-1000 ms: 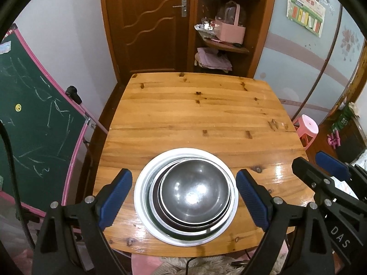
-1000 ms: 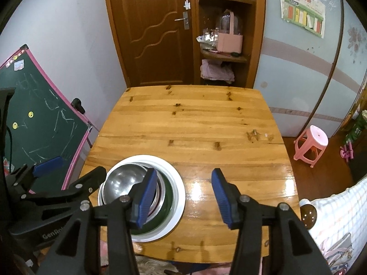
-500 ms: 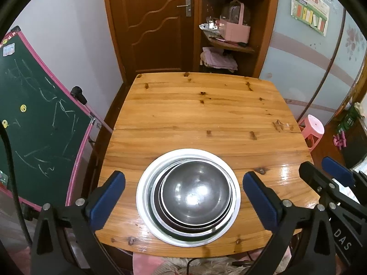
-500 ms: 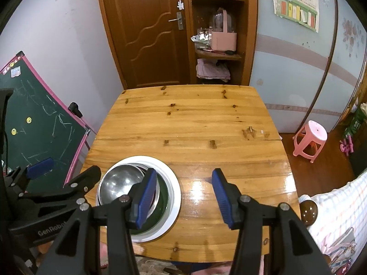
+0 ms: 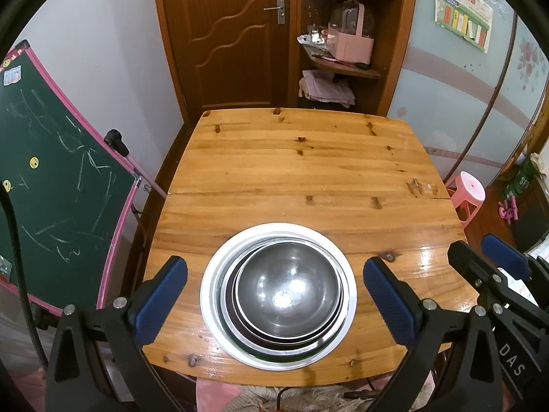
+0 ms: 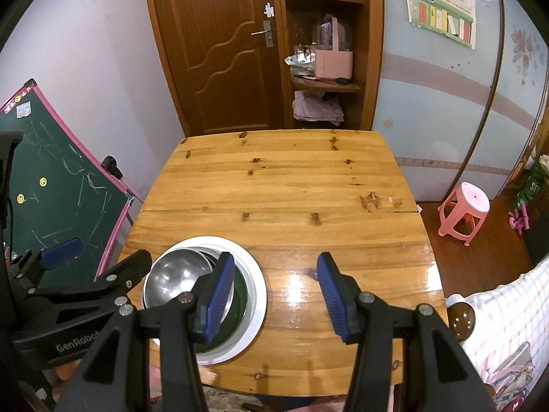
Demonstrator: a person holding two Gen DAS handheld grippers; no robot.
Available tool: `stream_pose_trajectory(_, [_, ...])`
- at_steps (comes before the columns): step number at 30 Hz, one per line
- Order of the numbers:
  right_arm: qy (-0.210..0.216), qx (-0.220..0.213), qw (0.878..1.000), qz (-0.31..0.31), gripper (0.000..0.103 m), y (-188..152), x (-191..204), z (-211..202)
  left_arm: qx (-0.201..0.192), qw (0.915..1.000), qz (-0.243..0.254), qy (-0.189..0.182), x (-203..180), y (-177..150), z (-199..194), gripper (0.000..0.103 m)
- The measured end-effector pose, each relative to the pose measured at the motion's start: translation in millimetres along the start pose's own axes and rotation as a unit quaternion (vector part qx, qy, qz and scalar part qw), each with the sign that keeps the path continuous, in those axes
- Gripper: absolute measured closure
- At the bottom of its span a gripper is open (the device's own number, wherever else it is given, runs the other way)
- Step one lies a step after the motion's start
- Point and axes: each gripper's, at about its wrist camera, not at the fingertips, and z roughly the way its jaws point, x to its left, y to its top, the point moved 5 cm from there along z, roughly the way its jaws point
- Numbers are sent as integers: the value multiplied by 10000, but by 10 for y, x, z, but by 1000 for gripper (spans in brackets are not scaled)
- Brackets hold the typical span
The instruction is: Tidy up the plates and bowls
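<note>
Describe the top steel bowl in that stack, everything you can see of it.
The top steel bowl is round, shiny grey metal with a thin rolled rim and bright light spots inside. It sits upright and empty, nested in a stack: a dark dish under it, a wider steel bowl below that, and a white plate at the bottom, near the front edge of the wooden table. Nothing grips it; the left tongs stand open on either side of the stack, with no contact visible.

Steel bowl (image 5: 286, 292) nested upright in stacked dishes, all seated in white plate (image 5: 212, 274), near table's front edge.
</note>
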Motion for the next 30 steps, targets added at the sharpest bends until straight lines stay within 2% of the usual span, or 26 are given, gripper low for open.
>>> stream_pose_trajectory(30, [-28, 52, 9999, 98, 52, -42, -57, 0, -13, 10000, 28, -76, -31, 22, -41, 1])
